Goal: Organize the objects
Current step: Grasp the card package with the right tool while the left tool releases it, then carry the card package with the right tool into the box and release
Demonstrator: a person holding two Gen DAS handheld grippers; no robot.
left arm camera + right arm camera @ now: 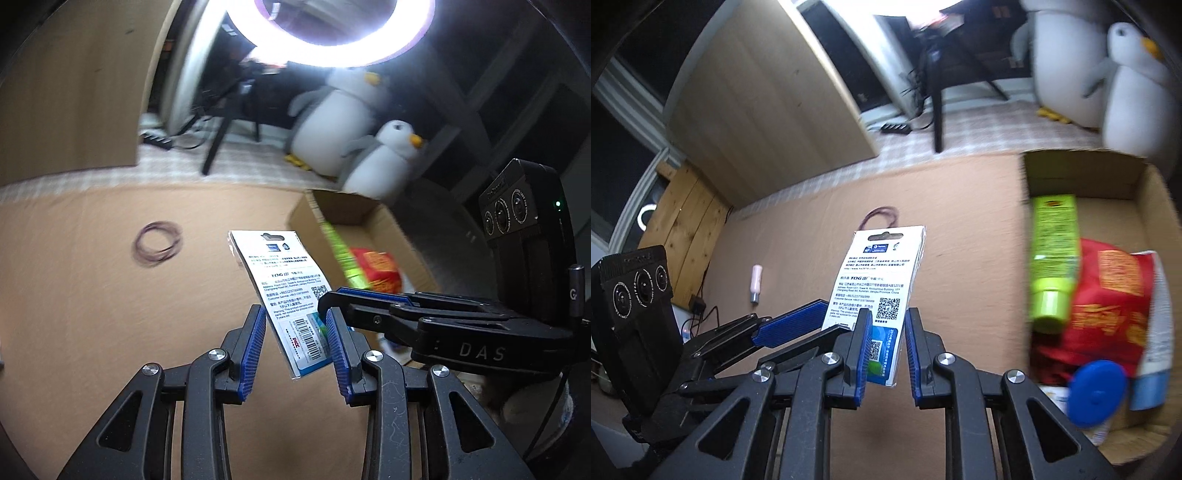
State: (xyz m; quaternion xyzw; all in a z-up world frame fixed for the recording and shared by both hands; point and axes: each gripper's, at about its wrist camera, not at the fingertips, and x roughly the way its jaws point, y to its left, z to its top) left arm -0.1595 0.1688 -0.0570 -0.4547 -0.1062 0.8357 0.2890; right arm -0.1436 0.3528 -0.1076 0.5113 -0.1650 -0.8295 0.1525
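Two grippers: I see both at one card pack [284,295].
Left gripper [295,347]: open wide, touching nothing.
Right gripper [886,350]: nearly closed; grip unclear.

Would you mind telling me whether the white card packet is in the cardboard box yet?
Not yet. The packet is in the air between the fingers of both tools, left of the box, above the table.

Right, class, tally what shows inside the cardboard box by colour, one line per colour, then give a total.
Green: 1, the green plastic tube
Red: 1, the red printed packet
Blue: 1, the round blue lid
White: 1, the white tube with a light-blue end
Total: 4
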